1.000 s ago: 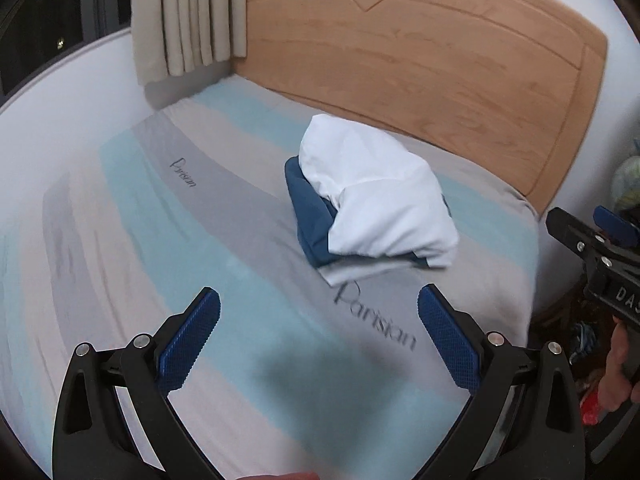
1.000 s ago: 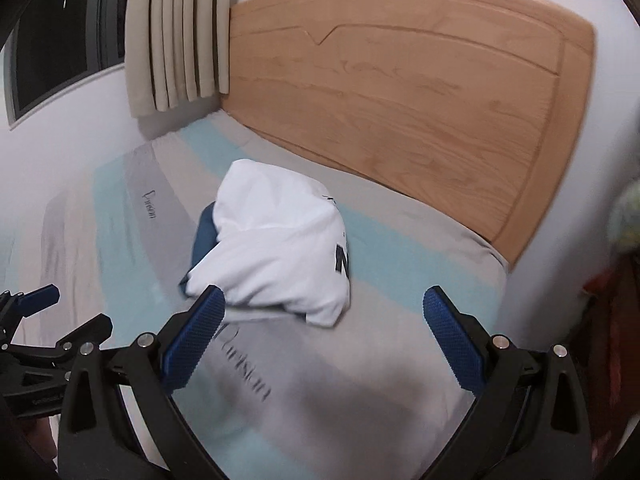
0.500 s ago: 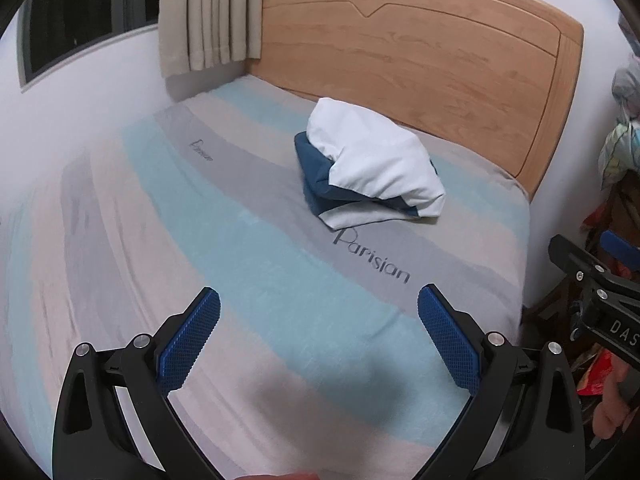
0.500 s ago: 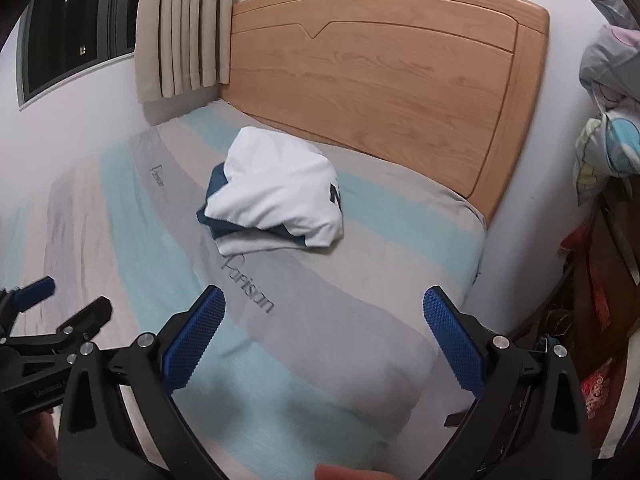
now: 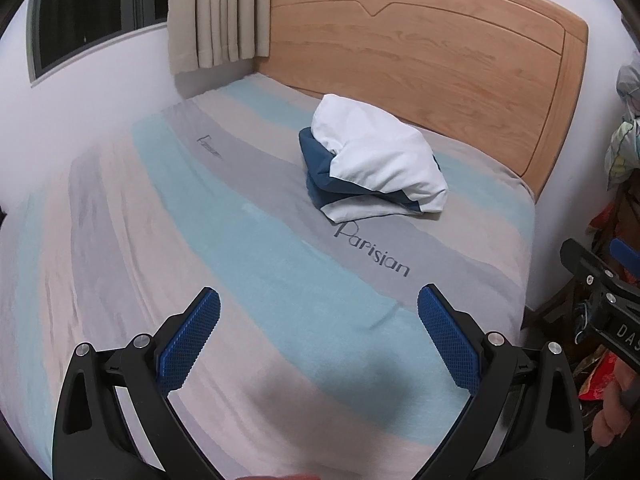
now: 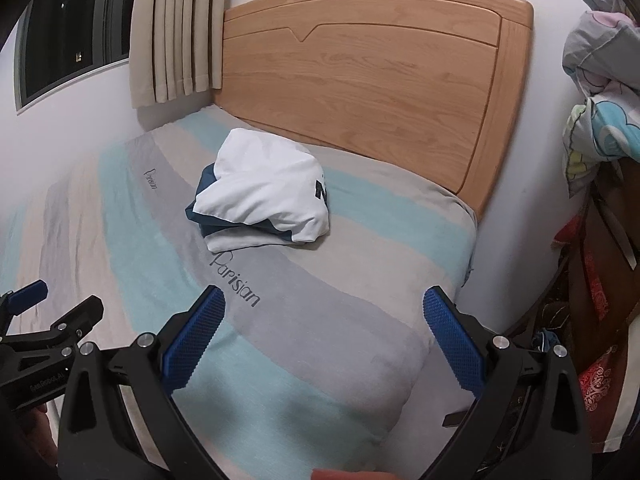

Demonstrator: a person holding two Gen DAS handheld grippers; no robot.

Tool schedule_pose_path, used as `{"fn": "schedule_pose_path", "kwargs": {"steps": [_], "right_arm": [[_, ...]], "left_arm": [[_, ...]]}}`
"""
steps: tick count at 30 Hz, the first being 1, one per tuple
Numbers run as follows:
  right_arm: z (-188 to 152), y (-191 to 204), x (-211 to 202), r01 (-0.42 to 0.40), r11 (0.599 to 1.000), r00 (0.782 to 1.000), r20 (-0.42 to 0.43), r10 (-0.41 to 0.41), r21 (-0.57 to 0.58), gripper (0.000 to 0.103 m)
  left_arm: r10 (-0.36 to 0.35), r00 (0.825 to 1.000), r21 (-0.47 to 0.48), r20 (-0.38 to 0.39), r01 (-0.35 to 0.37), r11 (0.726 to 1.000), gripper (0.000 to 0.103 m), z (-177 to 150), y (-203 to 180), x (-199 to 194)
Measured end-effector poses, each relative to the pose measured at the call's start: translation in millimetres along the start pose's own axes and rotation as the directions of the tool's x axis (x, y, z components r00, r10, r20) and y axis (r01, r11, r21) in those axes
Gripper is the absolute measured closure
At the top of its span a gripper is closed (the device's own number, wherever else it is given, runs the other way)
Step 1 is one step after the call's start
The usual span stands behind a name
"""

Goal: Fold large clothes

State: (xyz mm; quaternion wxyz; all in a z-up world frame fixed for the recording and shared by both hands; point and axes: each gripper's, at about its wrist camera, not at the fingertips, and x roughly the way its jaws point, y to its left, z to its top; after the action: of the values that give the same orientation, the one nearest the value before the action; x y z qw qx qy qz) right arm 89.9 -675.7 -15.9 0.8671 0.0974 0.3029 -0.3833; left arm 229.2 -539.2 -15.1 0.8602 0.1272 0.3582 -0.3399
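White-and-navy folded garment (image 5: 376,162) sits further off on the bed (image 5: 248,240) now, both hand-held grippers (image 5: 319,336) (image 6: 323,334) pulled back, jaws apart and empty, so folding looks done

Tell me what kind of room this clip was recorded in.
Most likely a home bedroom: a bed with a striped sheet and a wooden headboard, beige curtains by a dark window, and a folded white-and-navy garment lying near the headboard.

Ahead of me a bed (image 5: 248,216) wears a striped sheet lettered "Parisian", backed by a wooden headboard (image 6: 360,80). Beige curtains (image 5: 216,12) hang beside a dark window (image 5: 88,20). Patterned bedding (image 6: 600,92) is piled at right.
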Motion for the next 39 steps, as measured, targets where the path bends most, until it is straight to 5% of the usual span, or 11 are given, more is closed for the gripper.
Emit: {"fn": "schedule_pose_path", "kwargs": {"steps": [39], "right_arm": [[10.5, -4.6, 16.4, -0.015, 1.000, 0.999, -0.035, 0.014, -0.025, 0.007]], "left_arm": [[-0.002, 1.000, 0.030, 0.009, 0.002, 1.000, 0.006, -0.3, -16.7, 0.8]]}}
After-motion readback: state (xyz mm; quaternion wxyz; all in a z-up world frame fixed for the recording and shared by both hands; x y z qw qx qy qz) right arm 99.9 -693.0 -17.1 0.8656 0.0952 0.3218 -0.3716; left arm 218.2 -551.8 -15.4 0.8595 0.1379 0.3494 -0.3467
